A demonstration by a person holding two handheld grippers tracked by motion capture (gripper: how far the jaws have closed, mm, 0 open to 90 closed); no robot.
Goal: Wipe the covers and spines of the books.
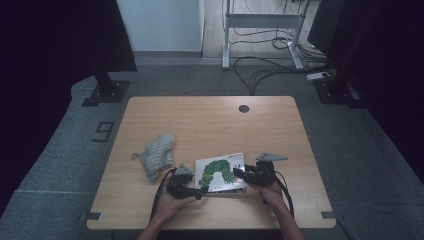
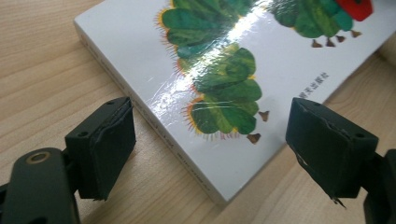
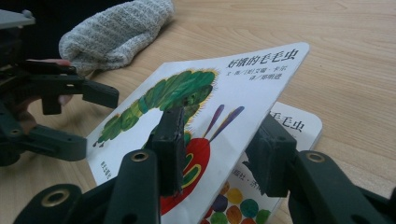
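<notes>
the book (image 1: 220,172) lies near my edge of the surface (image 1: 210,120), long axis running across between both hands; my right gripper (image 3: 219,149) has its cover pinched and lifted, left gripper (image 2: 210,149) fingers gape at the opposite corner.

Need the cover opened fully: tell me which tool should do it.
Right. The right tool probably already pinches the book's lifted cover; the left tool is open beside the book's corner.
</notes>
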